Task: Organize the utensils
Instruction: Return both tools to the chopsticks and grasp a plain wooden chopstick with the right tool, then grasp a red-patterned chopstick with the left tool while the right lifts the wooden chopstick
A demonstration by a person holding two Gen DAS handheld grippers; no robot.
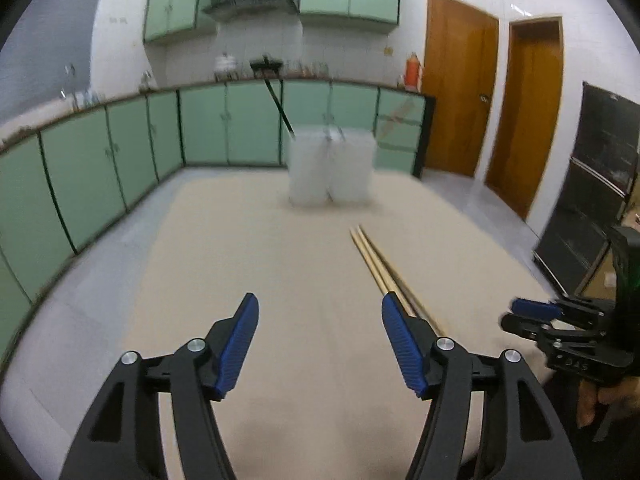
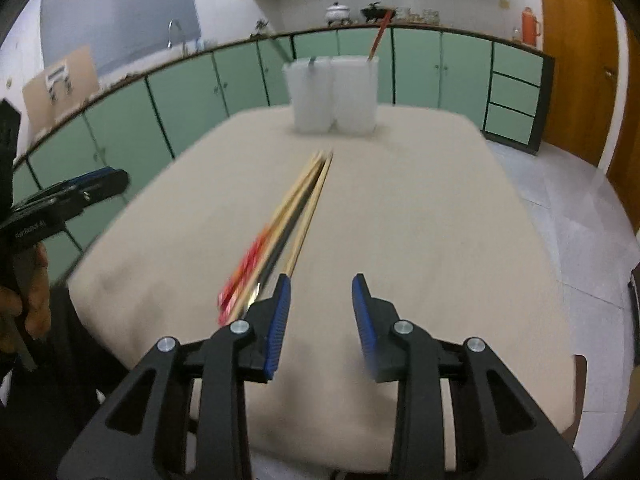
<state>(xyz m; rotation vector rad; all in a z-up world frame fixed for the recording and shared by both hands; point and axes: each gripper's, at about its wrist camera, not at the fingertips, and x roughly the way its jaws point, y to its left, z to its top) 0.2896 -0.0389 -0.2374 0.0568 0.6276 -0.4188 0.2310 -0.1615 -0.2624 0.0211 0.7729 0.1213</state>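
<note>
Holding both claws above the near edge of the table [image 2: 440, 208], we have the left gripper [image 1: 320, 344] spread wide with nothing between its blue pads [image 1: 236, 348]. Our right gripper [image 2: 322, 320] is also parted and empty, hovering just right of the chopsticks [image 2: 304, 208]. The bundle lies flat on the beige tabletop, running from the near edge toward the middle, tips pointing at the far edge. Its near ends look red, though blur keeps us from counting the sticks. In the left wrist view the chopsticks [image 1: 376, 264] run partly under our left claw's right finger. Two translucent white containers [image 2: 334, 96] stand side by side, touching, at the middle of the far edge, well apart from the bundle. A reddish stick [image 2: 378, 40] leans out of the right one, and a dark utensil [image 1: 280, 108] leans out of the left one. Green cabinets [image 2: 200, 92] line the wall behind the table.
</note>
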